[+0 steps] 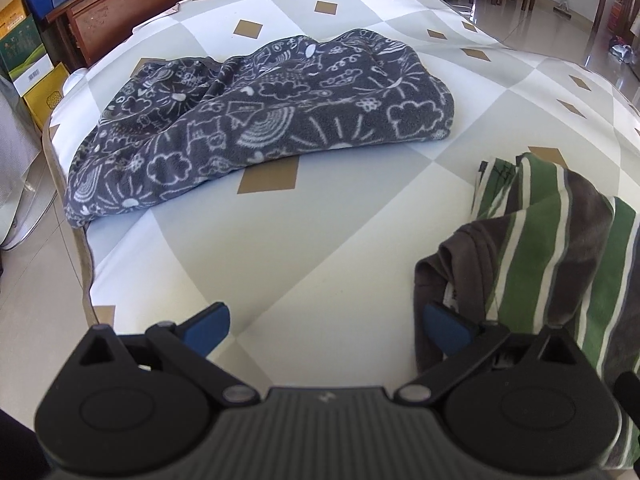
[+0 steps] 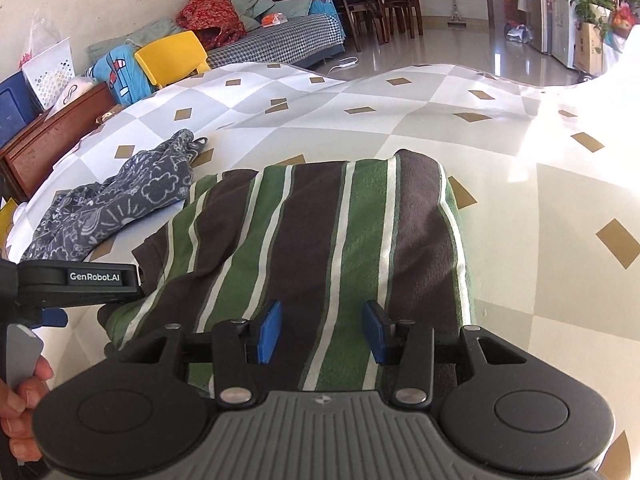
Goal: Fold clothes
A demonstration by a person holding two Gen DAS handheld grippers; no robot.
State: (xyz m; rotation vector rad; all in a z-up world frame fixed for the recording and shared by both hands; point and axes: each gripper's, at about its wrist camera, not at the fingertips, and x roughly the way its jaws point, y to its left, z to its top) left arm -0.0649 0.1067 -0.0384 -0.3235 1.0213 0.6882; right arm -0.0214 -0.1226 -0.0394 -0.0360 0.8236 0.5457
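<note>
Right gripper (image 2: 322, 334) is held low over the near edge of the striped shirt (image 2: 320, 232), its blue pads (image 2: 269, 332) set narrowly apart with nothing caught between them. Green, brown and white stripes are seen folded into a compact block on the near right of the table (image 2: 520, 240). Left gripper (image 1: 326, 330) is spread wide just left of that shirt, one pad touching its brown edge. Farther left, a grey patterned fleece garment (image 1: 256, 120) is heaped, unfolded.
</note>
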